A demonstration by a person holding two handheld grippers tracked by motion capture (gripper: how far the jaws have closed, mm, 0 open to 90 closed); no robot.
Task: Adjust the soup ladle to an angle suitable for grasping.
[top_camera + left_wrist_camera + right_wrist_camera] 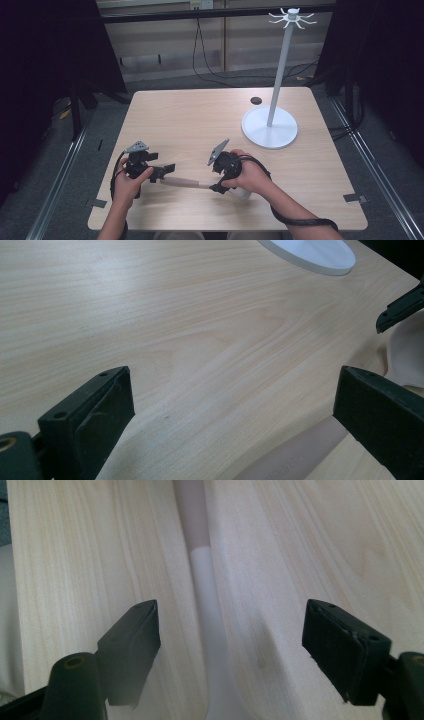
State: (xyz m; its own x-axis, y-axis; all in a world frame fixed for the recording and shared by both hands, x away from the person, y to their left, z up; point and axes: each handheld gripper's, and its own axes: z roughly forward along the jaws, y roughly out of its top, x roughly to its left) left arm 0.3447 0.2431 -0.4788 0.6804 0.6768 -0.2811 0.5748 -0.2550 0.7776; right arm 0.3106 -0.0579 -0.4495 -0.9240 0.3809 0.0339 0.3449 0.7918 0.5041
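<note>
A long utensil lies flat on the wooden table (pixel 200 120) near its front edge, with a beige handle (pixel 182 182) and a white far part (pixel 206 595). My left gripper (pixel 164 172) stands open at the handle's left end; in the left gripper view the handle (pixel 290 455) lies low between the wide jaws of that gripper (pixel 232 385). My right gripper (pixel 216 189) points down and left over the utensil. Its jaws (pixel 230 615) are open on either side of the white shaft, and neither pad touches it.
A white stand (pixel 270 127) with a round base, a tall pole and a hooked top (pixel 291 17) rises at the table's back right; its base (pixel 315 252) shows in the left gripper view. A small black disc (pixel 256 100) lies near the far edge.
</note>
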